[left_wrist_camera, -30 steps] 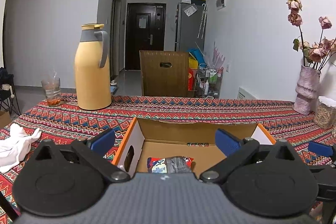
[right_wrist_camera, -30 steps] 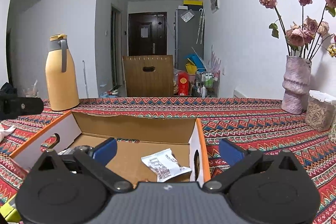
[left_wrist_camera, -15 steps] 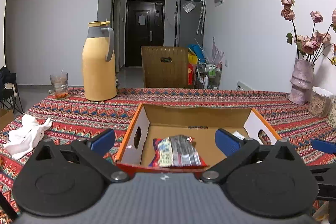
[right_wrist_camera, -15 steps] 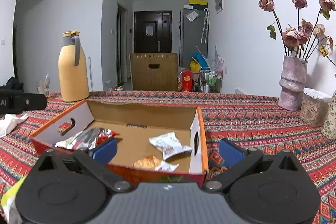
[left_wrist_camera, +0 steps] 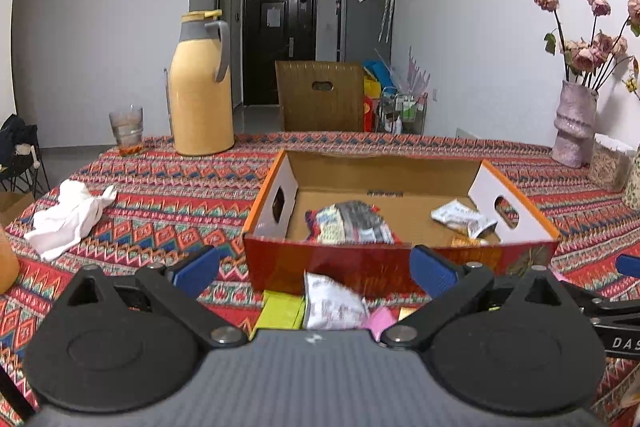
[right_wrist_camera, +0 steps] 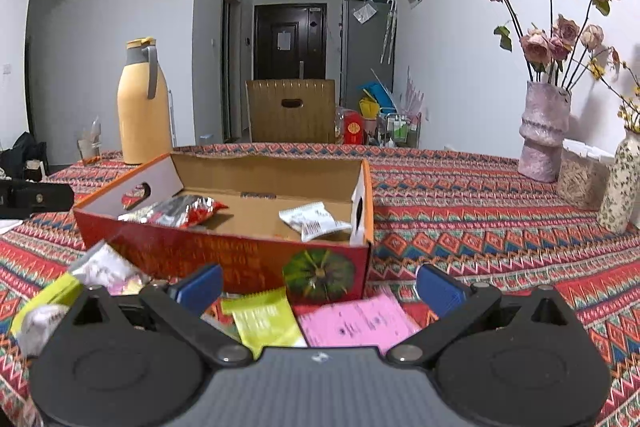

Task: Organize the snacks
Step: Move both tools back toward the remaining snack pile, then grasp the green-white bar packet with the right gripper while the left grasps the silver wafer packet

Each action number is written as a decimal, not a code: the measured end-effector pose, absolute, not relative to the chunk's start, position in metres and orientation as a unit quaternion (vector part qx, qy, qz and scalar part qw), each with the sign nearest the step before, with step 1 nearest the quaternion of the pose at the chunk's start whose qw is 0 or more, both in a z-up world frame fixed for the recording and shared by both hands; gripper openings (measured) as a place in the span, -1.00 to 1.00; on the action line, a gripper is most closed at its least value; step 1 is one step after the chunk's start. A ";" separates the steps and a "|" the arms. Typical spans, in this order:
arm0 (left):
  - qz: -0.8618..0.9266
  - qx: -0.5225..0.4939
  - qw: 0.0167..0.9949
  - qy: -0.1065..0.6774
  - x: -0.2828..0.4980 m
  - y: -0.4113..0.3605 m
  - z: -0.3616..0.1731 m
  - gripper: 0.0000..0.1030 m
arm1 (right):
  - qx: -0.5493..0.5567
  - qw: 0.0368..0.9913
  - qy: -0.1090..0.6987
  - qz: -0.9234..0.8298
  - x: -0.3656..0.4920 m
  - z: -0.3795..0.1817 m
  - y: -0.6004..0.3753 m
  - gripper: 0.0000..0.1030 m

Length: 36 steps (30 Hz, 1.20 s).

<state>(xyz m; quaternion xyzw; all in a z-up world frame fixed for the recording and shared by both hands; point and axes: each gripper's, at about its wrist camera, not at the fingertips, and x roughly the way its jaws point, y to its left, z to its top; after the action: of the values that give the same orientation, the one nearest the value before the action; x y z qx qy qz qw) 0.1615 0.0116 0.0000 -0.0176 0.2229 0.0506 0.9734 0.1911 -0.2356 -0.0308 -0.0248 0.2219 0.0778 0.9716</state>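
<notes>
box mid-table, holds foil pack, white packet | progress: partly filled; green packet, pink packet, white pack loose in front, unpacked | left gripper, right gripper spread wide, empty | hidden: box's near-right corner contents, packs under gripper bodies

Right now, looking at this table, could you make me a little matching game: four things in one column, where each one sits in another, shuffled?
Things:
1. silver and red snack bag
2. pink packet
3. yellow thermos
4. pink vase

Places:
A. far right of the table, by the wall
B. inside the cardboard box, left part
C. far left of the table, behind the box
D. on the cloth in front of the box

Pairs: 1-B, 2-D, 3-C, 4-A
</notes>
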 end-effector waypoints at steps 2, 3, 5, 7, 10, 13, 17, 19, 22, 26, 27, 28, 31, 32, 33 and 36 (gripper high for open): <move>0.051 -0.017 0.972 0.228 0.158 0.013 -0.004 1.00 | -0.026 0.971 0.226 0.078 0.187 -0.034 -0.238 1.00; 0.050 -0.016 0.971 0.231 0.156 0.013 -0.006 1.00 | -0.025 0.970 0.228 0.078 0.185 -0.037 -0.239 1.00; 0.051 -0.014 0.970 0.237 0.154 0.014 -0.010 1.00 | -0.024 0.969 0.233 0.077 0.181 -0.041 -0.241 1.00; 0.051 -0.016 0.969 0.241 0.152 0.015 -0.013 1.00 | -0.024 0.968 0.239 0.076 0.179 -0.045 -0.243 1.00; 0.050 -0.018 0.967 0.248 0.148 0.016 -0.017 1.00 | -0.022 0.965 0.250 0.073 0.176 -0.052 -0.245 1.00; 0.049 -0.020 0.966 0.252 0.144 0.017 -0.019 1.00 | -0.020 0.964 0.256 0.075 0.171 -0.058 -0.249 1.00; 0.045 -0.022 0.966 0.254 0.141 0.018 -0.022 1.00 | -0.022 0.961 0.263 0.077 0.167 -0.065 -0.251 1.00; 0.045 -0.023 0.966 0.254 0.141 0.018 -0.022 1.00 | -0.024 0.961 0.265 0.075 0.167 -0.067 -0.251 1.00; 0.044 -0.023 0.966 0.255 0.140 0.018 -0.022 1.00 | -0.030 0.961 0.264 0.080 0.168 -0.067 -0.249 0.97; 0.044 -0.023 0.965 0.257 0.141 0.017 -0.023 1.00 | -0.039 0.958 0.270 0.091 0.173 -0.065 -0.244 0.76; 0.044 -0.024 0.965 0.258 0.141 0.017 -0.024 1.00 | -0.041 0.957 0.272 0.094 0.175 -0.065 -0.243 0.68; 0.044 -0.024 0.965 0.258 0.141 0.017 -0.024 1.00 | -0.042 0.955 0.275 0.099 0.176 -0.065 -0.242 0.58; 0.044 -0.023 0.965 0.258 0.140 0.017 -0.023 1.00 | -0.046 0.950 0.288 0.113 0.182 -0.066 -0.238 0.28; 0.044 -0.023 0.965 0.258 0.140 0.017 -0.023 1.00 | -0.046 0.948 0.293 0.120 0.184 -0.067 -0.237 0.22; 0.044 -0.023 0.965 0.258 0.140 0.017 -0.023 1.00 | -0.046 0.945 0.298 0.125 0.186 -0.068 -0.236 0.13; 0.042 -0.021 0.965 0.259 0.139 0.015 -0.024 1.00 | -0.052 0.943 0.303 0.127 0.191 -0.070 -0.233 0.12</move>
<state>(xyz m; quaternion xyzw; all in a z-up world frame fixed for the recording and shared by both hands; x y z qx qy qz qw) 0.1390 0.0151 -0.0239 -0.0210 0.2590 0.0420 0.9647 0.1907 -0.2333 -0.0703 -0.0522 0.3027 0.1271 0.9431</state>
